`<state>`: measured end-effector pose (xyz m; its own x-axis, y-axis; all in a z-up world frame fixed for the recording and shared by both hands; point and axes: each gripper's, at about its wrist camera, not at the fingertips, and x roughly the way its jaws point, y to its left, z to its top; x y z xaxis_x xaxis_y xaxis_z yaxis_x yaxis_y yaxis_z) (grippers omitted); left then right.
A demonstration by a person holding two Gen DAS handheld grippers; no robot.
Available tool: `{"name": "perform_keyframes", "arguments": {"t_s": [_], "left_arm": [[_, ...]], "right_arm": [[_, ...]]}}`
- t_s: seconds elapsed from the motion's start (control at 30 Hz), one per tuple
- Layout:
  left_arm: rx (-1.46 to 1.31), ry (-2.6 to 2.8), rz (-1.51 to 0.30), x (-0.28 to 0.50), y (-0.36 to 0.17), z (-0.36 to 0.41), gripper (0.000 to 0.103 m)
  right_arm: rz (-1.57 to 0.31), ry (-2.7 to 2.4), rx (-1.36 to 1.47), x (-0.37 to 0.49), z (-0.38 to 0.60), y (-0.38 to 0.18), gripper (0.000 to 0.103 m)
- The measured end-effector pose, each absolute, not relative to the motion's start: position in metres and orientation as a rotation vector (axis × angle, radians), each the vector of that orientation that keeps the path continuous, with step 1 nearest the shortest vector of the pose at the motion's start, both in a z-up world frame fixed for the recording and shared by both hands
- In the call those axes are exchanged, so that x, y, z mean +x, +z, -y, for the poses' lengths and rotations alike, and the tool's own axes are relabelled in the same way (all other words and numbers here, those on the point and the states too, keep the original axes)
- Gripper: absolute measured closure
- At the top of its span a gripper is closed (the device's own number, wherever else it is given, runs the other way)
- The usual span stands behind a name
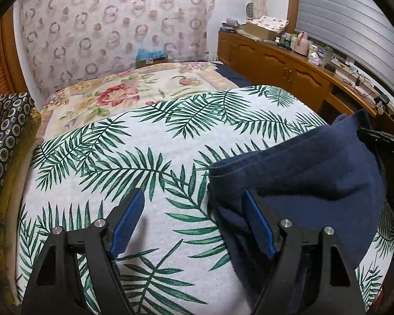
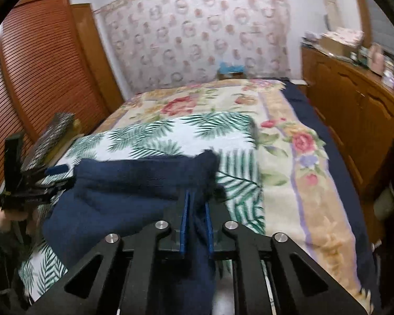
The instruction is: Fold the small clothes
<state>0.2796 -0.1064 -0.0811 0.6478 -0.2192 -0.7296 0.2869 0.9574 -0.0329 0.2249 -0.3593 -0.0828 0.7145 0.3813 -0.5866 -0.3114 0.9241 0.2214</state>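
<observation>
The navy garment (image 2: 134,183) lies bunched on the palm-print sheet (image 1: 134,162) near the bed's near edge, not yet neatly folded. The right gripper (image 2: 197,225) pinches its edge; the left gripper (image 1: 191,225) is spread wide beside it, empty. Most folding remains, I judge.

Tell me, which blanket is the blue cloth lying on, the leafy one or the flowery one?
The leafy one. The dark blue cloth rests on the white blanket with green palm leaves. The flowery blanket, cream with red and pink blooms, lies farther back with nothing blue on it.
</observation>
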Motion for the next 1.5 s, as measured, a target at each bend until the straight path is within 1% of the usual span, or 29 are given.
{"name": "perform_keyframes", "arguments": {"t_s": [0.13,0.2,0.23,0.27,0.3,0.33,0.37,0.57,0.8,0.87,0.9,1.0,1.03,1.07,1.1,1.13,1.17,1.2,1.27,1.33,1.43,1.5], "left_arm": [[0.069,-0.305,-0.817,0.278,-0.078,0.105,0.026],[0.043,-0.33,-0.81,0.275,-0.074,0.105,0.026],[0.03,-0.342,-0.806,0.274,-0.071,0.105,0.026],[0.024,-0.35,-0.803,0.273,-0.069,0.106,0.026],[0.021,-0.361,-0.798,0.271,-0.067,0.108,0.026],[0.02,-0.373,-0.794,0.269,-0.065,0.11,0.026],[0.023,-0.382,-0.792,0.268,-0.064,0.112,0.026],[0.047,-0.401,-0.846,0.271,-0.077,0.123,0.026],[-0.018,-0.432,-0.896,0.276,-0.087,0.119,0.026],[-0.021,-0.456,-0.905,0.275,-0.089,0.122,0.035],[-0.026,-0.478,-0.92,0.275,-0.091,0.125,0.045],[0.017,-0.48,-0.923,0.272,-0.091,0.131,0.051],[0.017,-0.479,-0.924,0.272,-0.091,0.131,0.052],[0.011,-0.479,-0.927,0.272,-0.091,0.131,0.053],[0.002,-0.48,-0.93,0.272,-0.091,0.13,0.054],[-0.005,-0.482,-0.932,0.272,-0.091,0.129,0.055],[-0.015,-0.484,-0.934,0.272,-0.091,0.129,0.055],[-0.032,-0.487,-0.937,0.272,-0.091,0.127,0.056],[-0.055,-0.491,-0.941,0.274,-0.091,0.124,0.062],[-0.073,-0.518,-0.954,0.274,-0.091,0.122,0.083],[-0.001,-0.521,-0.928,0.268,-0.086,0.128,0.088],[-0.011,-0.531,-0.892,0.261,-0.075,0.126,0.089]], "right_arm": [[-0.7,0.37,0.138,0.226,0.367,-0.086,0.091],[-0.694,0.363,0.126,0.223,0.364,-0.082,0.084],[-0.69,0.363,0.116,0.221,0.363,-0.08,0.074],[-0.687,0.365,0.113,0.223,0.361,-0.08,0.058],[-0.684,0.369,0.114,0.223,0.359,-0.078,0.052],[-0.682,0.375,0.113,0.219,0.357,-0.076,0.042],[-0.685,0.386,0.111,0.218,0.355,-0.076,0.039],[-0.759,0.404,0.087,0.232,0.349,-0.089,0.039],[-0.839,0.43,0.116,0.251,0.348,-0.101,0.039],[-0.842,0.443,0.122,0.253,0.348,-0.101,0.039],[-0.846,0.45,0.127,0.254,0.348,-0.101,0.039],[-0.841,0.456,0.13,0.255,0.35,-0.102,0.039],[-0.84,0.463,0.135,0.255,0.35,-0.103,0.045],[-0.84,0.479,0.14,0.255,0.35,-0.104,0.053],[-0.842,0.492,0.146,0.253,0.348,-0.105,0.053],[-0.839,0.488,0.144,0.252,0.346,-0.105,0.056],[-0.836,0.491,0.141,0.251,0.346,-0.105,0.063],[-0.834,0.499,0.142,0.251,0.345,-0.106,0.066],[-0.826,0.507,0.131,0.247,0.342,-0.105,0.075],[-0.815,0.508,0.12,0.243,0.342,-0.103,0.079],[-0.789,0.499,0.102,0.238,0.341,-0.1,0.082],[-0.766,0.502,0.097,0.232,0.342,-0.097,0.083]]}}
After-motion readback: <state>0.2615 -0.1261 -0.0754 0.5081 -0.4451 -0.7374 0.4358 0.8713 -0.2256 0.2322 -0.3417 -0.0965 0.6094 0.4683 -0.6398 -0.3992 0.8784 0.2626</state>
